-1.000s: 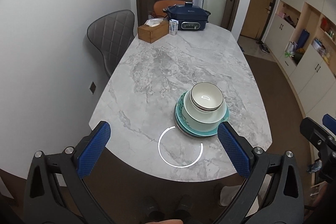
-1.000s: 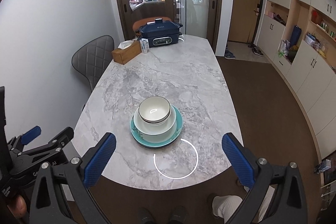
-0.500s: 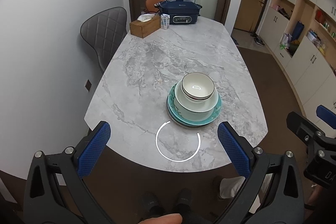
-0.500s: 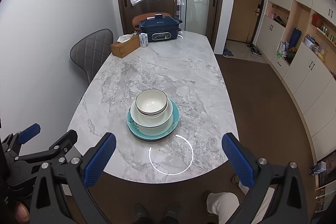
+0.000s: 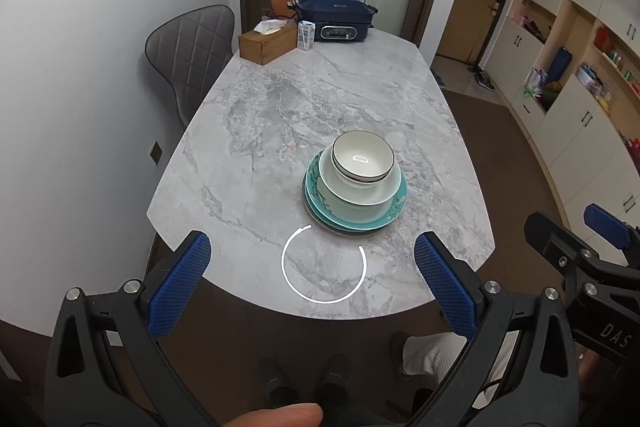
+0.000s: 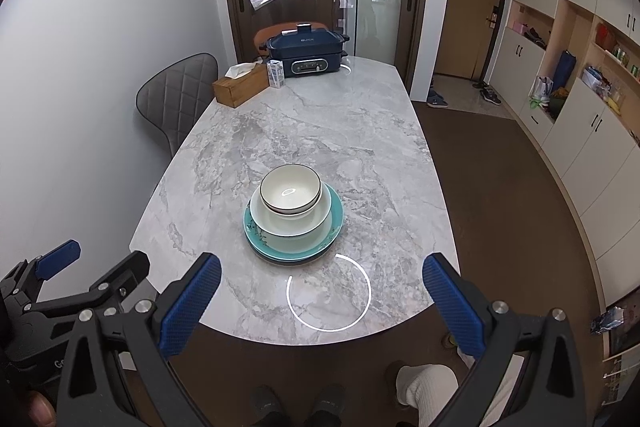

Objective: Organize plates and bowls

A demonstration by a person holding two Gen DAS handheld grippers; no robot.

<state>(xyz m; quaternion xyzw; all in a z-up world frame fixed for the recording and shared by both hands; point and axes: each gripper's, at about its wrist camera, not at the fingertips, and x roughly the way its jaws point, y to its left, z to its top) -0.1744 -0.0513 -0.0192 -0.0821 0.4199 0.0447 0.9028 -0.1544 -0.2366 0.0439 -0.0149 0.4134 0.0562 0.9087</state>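
Both sets of jaws stand wide apart and hold nothing: your left gripper point(image 5: 312, 283) and your right gripper point(image 6: 322, 301) hang over the near rounded end of the grey marble surface point(image 6: 320, 123). Just beyond them sits the stack: a small white bowl with a dark rim point(image 6: 291, 190) nested in a larger pale green bowl point(image 6: 298, 231), on teal plates point(image 6: 336, 223) lying flat. At the far end you see a navy electric cooker point(image 6: 306, 53), a wooden tissue box point(image 6: 240, 87) and a small white carton point(image 6: 276, 73) beside it. A grey quilted chair point(image 6: 176, 95) stands along the surface's left side.
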